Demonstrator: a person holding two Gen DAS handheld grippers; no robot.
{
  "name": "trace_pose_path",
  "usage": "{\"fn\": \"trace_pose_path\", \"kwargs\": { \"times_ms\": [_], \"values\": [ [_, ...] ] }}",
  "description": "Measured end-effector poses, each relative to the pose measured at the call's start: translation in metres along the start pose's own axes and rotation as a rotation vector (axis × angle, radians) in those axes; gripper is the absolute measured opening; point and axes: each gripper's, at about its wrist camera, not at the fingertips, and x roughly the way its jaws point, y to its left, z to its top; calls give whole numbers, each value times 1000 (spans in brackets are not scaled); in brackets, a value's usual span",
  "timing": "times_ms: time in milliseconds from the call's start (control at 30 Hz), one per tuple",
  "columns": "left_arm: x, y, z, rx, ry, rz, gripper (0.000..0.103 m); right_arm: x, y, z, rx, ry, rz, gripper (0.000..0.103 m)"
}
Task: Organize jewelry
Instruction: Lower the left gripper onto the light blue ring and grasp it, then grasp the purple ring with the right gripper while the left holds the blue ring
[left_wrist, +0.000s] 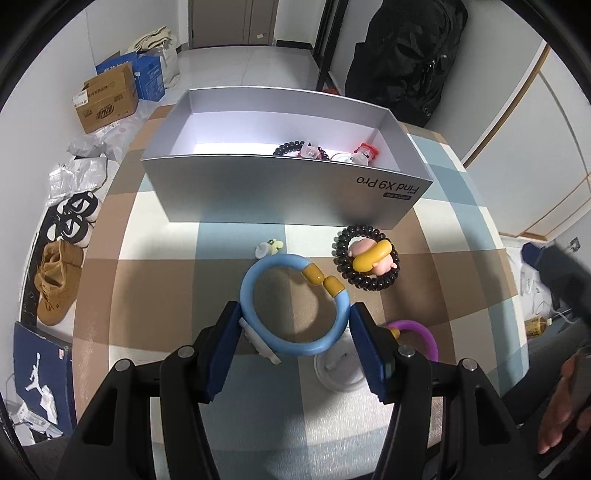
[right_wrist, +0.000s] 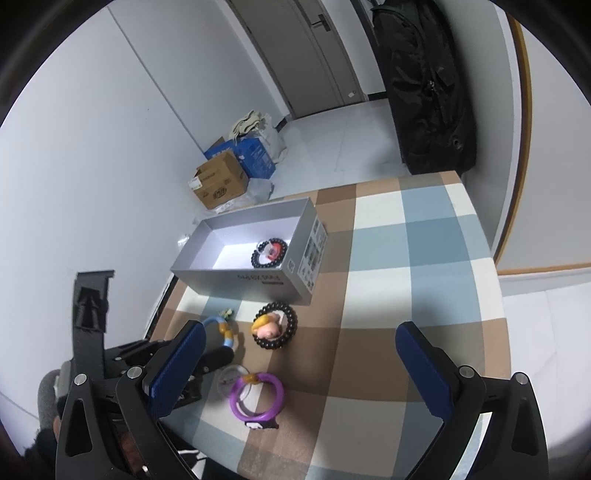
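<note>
A blue bracelet with two yellow beads (left_wrist: 295, 306) lies on the checkered tablecloth between the fingers of my left gripper (left_wrist: 293, 334); the jaws stand open around it, close to its sides. It also shows in the right wrist view (right_wrist: 223, 334). A black beaded bracelet with a pink and yellow charm (left_wrist: 365, 260) (right_wrist: 275, 325) lies to its right. A purple bracelet (left_wrist: 417, 332) (right_wrist: 256, 397) lies nearer. The grey open box (left_wrist: 288, 192) (right_wrist: 243, 273) holds a black bracelet (right_wrist: 267, 253) and a red charm. My right gripper (right_wrist: 301, 367) is open and empty above the table.
A small pale green charm (left_wrist: 269, 247) lies in front of the box. A clear round piece (left_wrist: 338, 367) sits by the purple bracelet. Cardboard boxes (left_wrist: 107, 99), shoes and bags lie on the floor to the left. A black bag (left_wrist: 406, 55) hangs behind the table.
</note>
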Motion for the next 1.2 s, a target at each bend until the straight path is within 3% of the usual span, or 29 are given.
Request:
{"fn": "trace_pose_path", "kwargs": {
  "times_ms": [300,533,733,900,967,1200],
  "values": [
    [-16,21,1,-100,-33,-68,54,19,9,-15,-27,110,10,101],
    [-26,29,4,-161,-68,-119,54,35,42,-33,-221,178,-29,81],
    [-30,35,6,-184,-85,-156,54,49,67,-52,-372,230,-42,77],
    [-32,37,6,-177,-93,-157,54,61,79,-62,-463,260,-99,67],
    [-32,37,7,-178,-96,-154,54,66,79,-64,-483,274,-141,54],
    [-35,35,10,-176,-109,-158,54,62,72,-56,-442,249,-125,52]
  ]
}}
